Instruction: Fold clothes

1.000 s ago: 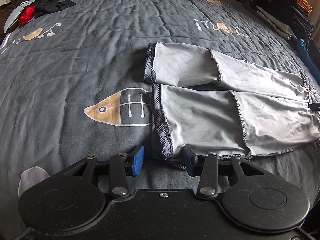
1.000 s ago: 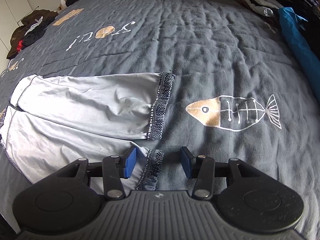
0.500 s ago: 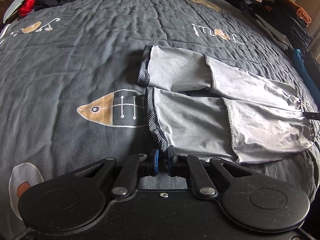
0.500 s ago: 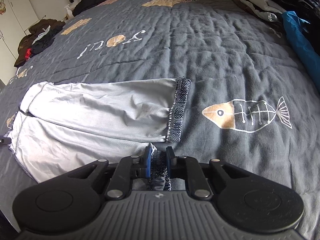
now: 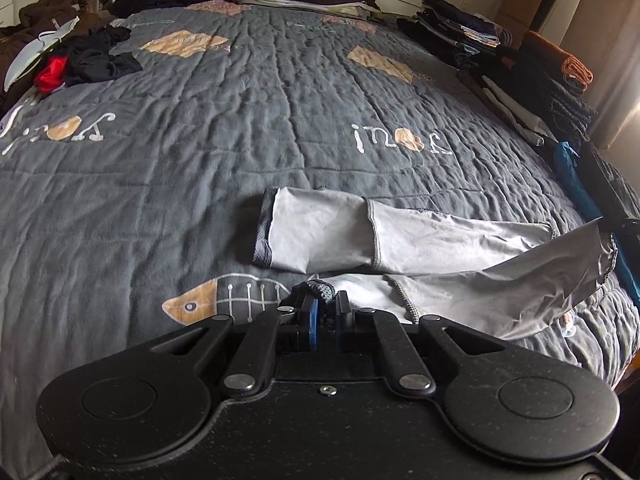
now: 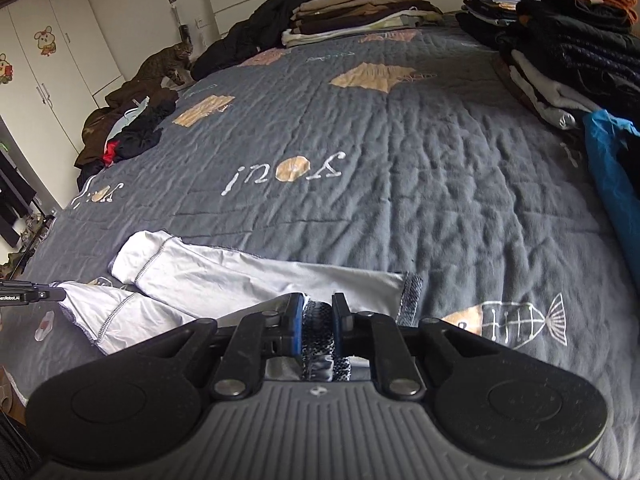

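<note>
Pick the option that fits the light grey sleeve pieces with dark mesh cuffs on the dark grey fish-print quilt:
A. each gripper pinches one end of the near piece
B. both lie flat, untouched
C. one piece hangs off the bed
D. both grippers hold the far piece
A: the left gripper and the right gripper are each shut on a mesh cuff of the near sleeve piece, which sags between them above the quilt; the far sleeve piece lies flat.

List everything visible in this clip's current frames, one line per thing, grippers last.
grey sleeve pieces: two, light grey with dark mesh cuffs, near edge of bed; nearer one lifted at both ends.
quilt: one, dark grey with fish prints, covering bed.
folded stacks: several, brown, black, orange, along far and right edges.
loose clothes: one pile, black and red, far left.
cat: one, tabby, far left corner.
left gripper: shut on mesh cuff.
right gripper: shut on mesh cuff.
</note>
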`<act>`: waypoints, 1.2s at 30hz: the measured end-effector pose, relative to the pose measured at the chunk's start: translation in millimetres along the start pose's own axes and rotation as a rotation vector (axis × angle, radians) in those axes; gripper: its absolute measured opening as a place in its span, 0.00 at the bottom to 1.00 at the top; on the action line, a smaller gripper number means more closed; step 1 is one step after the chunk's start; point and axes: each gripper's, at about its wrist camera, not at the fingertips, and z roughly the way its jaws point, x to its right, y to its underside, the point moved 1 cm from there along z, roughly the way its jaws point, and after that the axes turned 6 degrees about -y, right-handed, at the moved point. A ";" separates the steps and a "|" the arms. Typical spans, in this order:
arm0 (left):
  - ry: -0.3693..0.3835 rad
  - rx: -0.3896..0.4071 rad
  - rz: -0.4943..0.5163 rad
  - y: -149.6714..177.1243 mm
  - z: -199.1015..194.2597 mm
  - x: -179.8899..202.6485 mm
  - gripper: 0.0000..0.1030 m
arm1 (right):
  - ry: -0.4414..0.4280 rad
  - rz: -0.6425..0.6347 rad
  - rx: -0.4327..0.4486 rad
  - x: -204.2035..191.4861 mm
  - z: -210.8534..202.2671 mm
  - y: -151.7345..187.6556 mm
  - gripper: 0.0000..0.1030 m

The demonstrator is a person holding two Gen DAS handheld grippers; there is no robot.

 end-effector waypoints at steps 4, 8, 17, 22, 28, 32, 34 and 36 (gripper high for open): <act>-0.004 0.049 0.058 -34.6 -15.2 13.9 0.08 | 0.011 -0.030 0.020 -3.7 -12.0 -25.2 0.14; -0.021 0.115 0.119 -73.4 -30.8 27.2 0.08 | 0.027 -0.055 0.057 -4.0 -26.4 -50.9 0.14; -0.031 0.044 0.149 -63.5 33.8 17.5 0.08 | 0.059 0.011 0.008 33.8 11.1 -62.4 0.14; -0.066 -0.098 0.135 -20.7 94.2 -17.3 0.08 | 0.117 0.060 -0.142 67.8 75.5 -35.3 0.14; -0.042 -0.113 0.108 -5.2 94.3 -35.6 0.17 | 0.148 0.027 -0.208 79.4 111.9 -18.9 0.19; -0.042 -0.046 0.087 -13.6 69.5 -34.3 0.27 | 0.179 -0.005 -0.167 75.1 103.2 -19.5 0.33; -0.027 -0.002 0.067 -18.9 54.5 -32.1 0.34 | 0.193 -0.018 -0.120 71.8 91.1 -22.4 0.36; -0.007 0.041 0.048 -23.1 43.6 -25.7 0.37 | 0.203 -0.029 -0.064 65.9 77.6 -26.8 0.37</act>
